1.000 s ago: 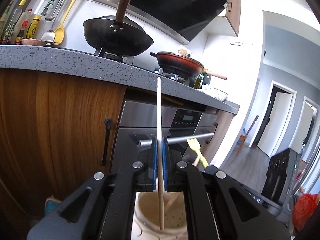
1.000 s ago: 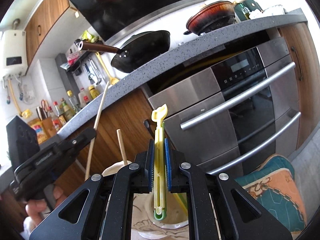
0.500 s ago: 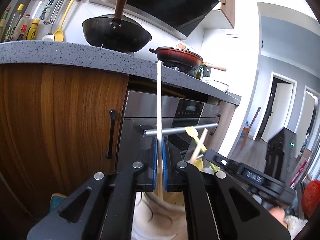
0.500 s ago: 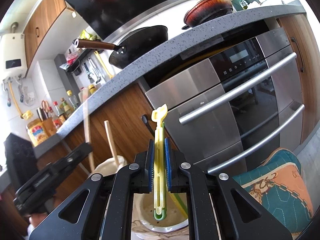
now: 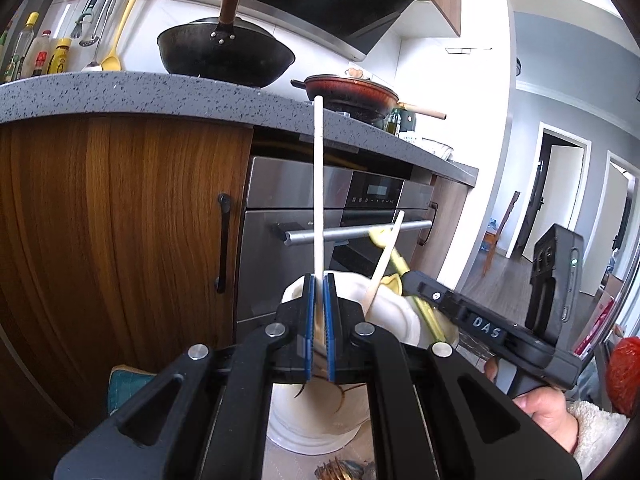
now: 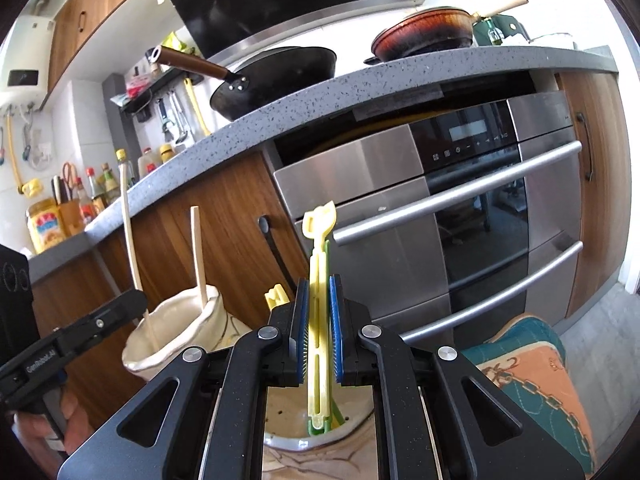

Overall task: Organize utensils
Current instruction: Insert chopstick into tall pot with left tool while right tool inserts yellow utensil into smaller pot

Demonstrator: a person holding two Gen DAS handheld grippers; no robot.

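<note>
Chopstick first: it stands upright, pinched low on its shaft by the left gripper, whose blue pads are closed tight on it. Its lower end drops out of sight behind the pads, over the mouth of the holder, so I judge it is held vertical to slide straight down inside. A second chopstick already leans in the holder, tilted to the right.

Just beside it the right gripper is clamped on a yellow utensil, with a green one lying against its back. Their lower tips hang in the mouth of a second pot under that gripper; whether they touch its floor I cannot tell. Holding them on end suits a narrow container, I reckon.

Both chopsticks look like pale, smooth wood or bamboo, thin and straight. By contrast the yellow piece is glossy plastic, flat and slotted along its length, with a notched tip. Cream ceramic makes up the holder, its rim wavy and hand-shaped, and dark line drawing runs over its side. Perforations dot the inside of the pot
</note>
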